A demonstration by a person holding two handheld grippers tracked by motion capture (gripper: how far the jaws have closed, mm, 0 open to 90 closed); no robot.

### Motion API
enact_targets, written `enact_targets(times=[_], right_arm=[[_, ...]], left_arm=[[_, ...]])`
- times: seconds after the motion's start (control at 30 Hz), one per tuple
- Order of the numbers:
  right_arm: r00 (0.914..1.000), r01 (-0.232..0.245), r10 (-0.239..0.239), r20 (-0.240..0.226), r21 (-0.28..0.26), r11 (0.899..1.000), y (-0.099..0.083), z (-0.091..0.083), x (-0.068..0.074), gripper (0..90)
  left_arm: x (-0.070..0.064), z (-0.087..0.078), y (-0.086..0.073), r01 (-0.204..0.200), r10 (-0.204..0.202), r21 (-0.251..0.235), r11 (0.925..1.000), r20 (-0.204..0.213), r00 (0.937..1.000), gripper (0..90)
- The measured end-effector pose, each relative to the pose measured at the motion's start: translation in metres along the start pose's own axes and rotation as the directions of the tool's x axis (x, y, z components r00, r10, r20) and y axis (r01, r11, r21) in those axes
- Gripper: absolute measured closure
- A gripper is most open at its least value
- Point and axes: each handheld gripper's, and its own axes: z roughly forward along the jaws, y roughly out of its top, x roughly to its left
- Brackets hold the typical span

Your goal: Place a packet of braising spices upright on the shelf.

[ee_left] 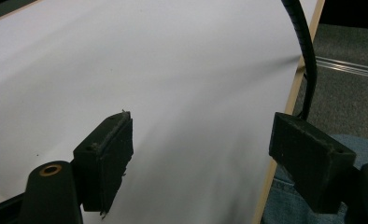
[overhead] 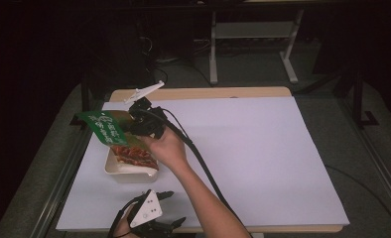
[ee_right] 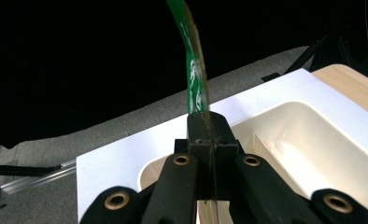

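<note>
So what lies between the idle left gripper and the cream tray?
In the high view, only bare white table cover lies between the left gripper and the cream tray. The right gripper holds the green packet above the tray.

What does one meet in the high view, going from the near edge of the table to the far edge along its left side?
Left gripper with fingers apart → cream tray → green packet held over the tray by the right gripper → bare wooden table edge.
</note>
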Motion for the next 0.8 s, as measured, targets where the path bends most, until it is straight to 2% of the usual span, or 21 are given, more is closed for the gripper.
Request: enact_targets(times=[0.2, 0.37, 0.4, 0.5, 0.67, 0.8], right_arm=[[0.9995, -0.03, 0.03, 0.009, -0.033, 0.999, -0.012, 0.005, -0.007, 89.9], [0.9989, -0.042, 0.043, 0.017, -0.03, 0.999, -0.016, 0.008, -0.008, 89.8], [0.999, -0.036, 0.037, 0.024, -0.024, 0.999, -0.018, 0.01, -0.009, 89.7], [0.9986, -0.045, 0.045, 0.026, -0.024, 0.999, -0.022, 0.013, -0.011, 89.5], [0.998, -0.062, 0.062, 0.012, -0.038, 0.997, -0.025, 0.013, -0.015, 88.2], [0.9986, -0.054, 0.054, -0.001, -0.01, 0.999, -0.026, 0.015, -0.018, 83.4]], left_arm=[[0.0, 0.001, 0.0, -0.007, 0.007, 0.008, 0.9999, -0.001, 1.0, 21.2], [-0.001, 0.001, 0.0, -0.001, 0.001, 0.002, 1.0, 0.001, 1.0, 21.2], [-0.001, 0.0, 0.0, -0.017, 0.017, 0.013, 0.9998, 0.0, 0.9999, 21.2], [-0.001, 0.0, 0.001, -0.014, 0.014, 0.012, 0.9998, 0.0, 0.9999, 21.2], [-0.001, 0.0, 0.001, -0.015, 0.015, 0.011, 0.9998, 0.0, 0.9999, 21.2], [-0.001, 0.0, 0.001, -0.008, 0.008, 0.008, 0.9999, 0.0, 1.0, 21.2]])
